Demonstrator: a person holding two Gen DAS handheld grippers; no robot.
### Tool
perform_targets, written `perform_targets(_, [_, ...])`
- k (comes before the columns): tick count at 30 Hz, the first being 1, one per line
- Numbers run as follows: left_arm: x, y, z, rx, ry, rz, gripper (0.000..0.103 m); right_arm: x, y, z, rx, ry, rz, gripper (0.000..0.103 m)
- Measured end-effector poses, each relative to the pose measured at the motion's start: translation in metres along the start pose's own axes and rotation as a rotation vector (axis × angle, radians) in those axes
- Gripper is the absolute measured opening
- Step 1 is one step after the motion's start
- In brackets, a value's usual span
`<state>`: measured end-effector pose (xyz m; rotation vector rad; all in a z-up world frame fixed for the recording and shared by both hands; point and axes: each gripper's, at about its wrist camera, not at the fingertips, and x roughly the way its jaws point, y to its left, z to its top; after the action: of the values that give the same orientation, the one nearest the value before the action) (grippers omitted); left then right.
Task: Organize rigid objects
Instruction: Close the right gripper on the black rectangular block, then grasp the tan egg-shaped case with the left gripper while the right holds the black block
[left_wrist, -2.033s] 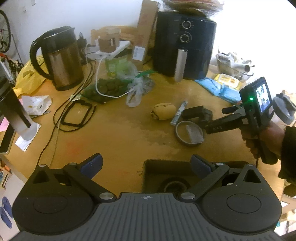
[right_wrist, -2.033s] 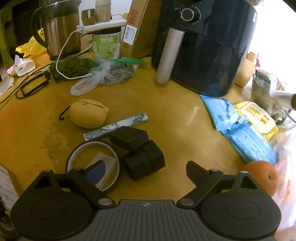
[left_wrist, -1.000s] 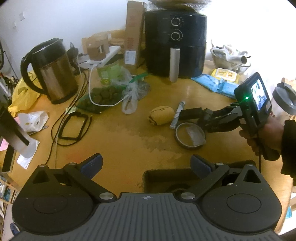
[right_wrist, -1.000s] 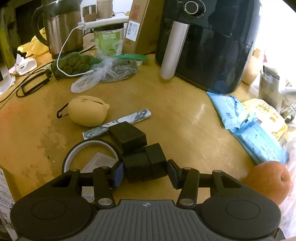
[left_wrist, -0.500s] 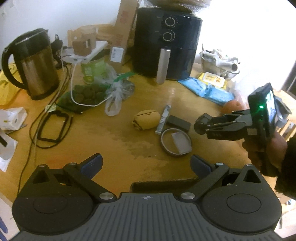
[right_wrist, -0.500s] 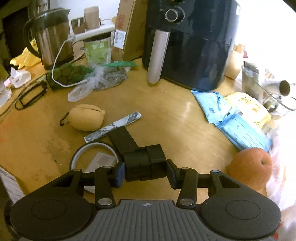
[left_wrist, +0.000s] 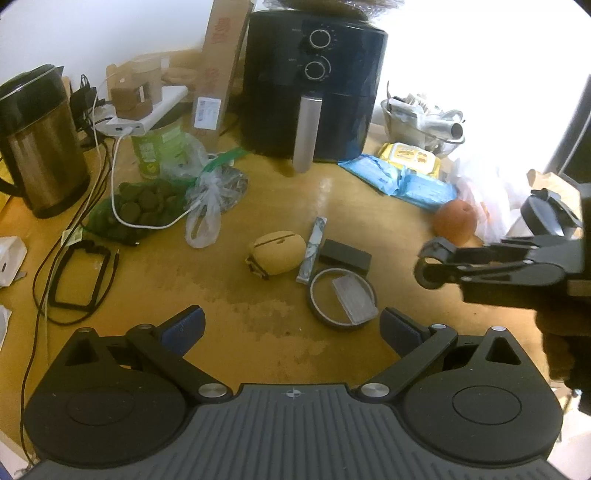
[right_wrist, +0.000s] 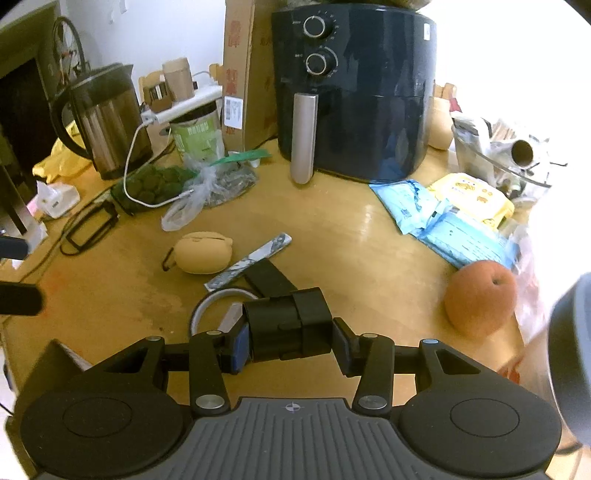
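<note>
In the right wrist view my right gripper (right_wrist: 291, 341) is shut on a black blocky adapter (right_wrist: 286, 323), held clear above the table. Below it lie a flat black box (right_wrist: 269, 280), a dark ring (right_wrist: 218, 297) with a small packet inside, a marbled strip (right_wrist: 251, 262) and a yellow silicone case (right_wrist: 203, 251). My left gripper (left_wrist: 291, 326) stands open over bare wood with nothing between its fingers. The left wrist view also shows the ring (left_wrist: 341, 295), the flat box (left_wrist: 345, 254) and the case (left_wrist: 277, 251) just beyond it.
A black air fryer (left_wrist: 314, 81) stands at the back, a steel kettle (left_wrist: 37, 140) far left with cables (left_wrist: 81, 273) trailing forward. Plastic bags (left_wrist: 203, 206), blue wipe packs (left_wrist: 402, 181) and an orange fruit (left_wrist: 454, 221) crowd the middle and right.
My right gripper closed on the black adapter, lifted it off the table beside the flat box and carried it up and to the right. The left gripper drifted sideways, staying open.
</note>
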<state>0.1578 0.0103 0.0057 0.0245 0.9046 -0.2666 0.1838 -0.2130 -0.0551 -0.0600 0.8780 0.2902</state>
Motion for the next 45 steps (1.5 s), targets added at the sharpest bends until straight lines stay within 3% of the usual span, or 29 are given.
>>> perform_targets(13, [0.033,0.01,0.011,0.105,-0.01,0.01,0.103,-0.043,-0.001,-0.012,0.099,-0.033,0.0,0.049])
perform_targets(28, [0.09,0.0,0.019,0.381,0.038,0.085,0.102,-0.065,-0.004,-0.023,0.207,-0.04,-0.009,0.049])
perform_targets(29, [0.094,-0.001,0.02,0.405,0.043,0.094,0.101,-0.066,-0.005,-0.023,0.213,-0.042,-0.01,0.049])
perform_targets(31, [0.104,-0.003,0.02,0.451,0.055,0.108,0.088,-0.068,-0.006,-0.023,0.221,-0.046,-0.017,0.049])
perform_targets(41, [0.148,-0.013,0.024,0.664,0.083,0.126,0.085,-0.08,-0.017,-0.027,0.277,-0.058,-0.052,0.049])
perform_targets(45, [0.16,-0.019,0.025,0.772,0.079,0.13,0.079,-0.083,-0.021,-0.03,0.297,-0.061,-0.065,0.049])
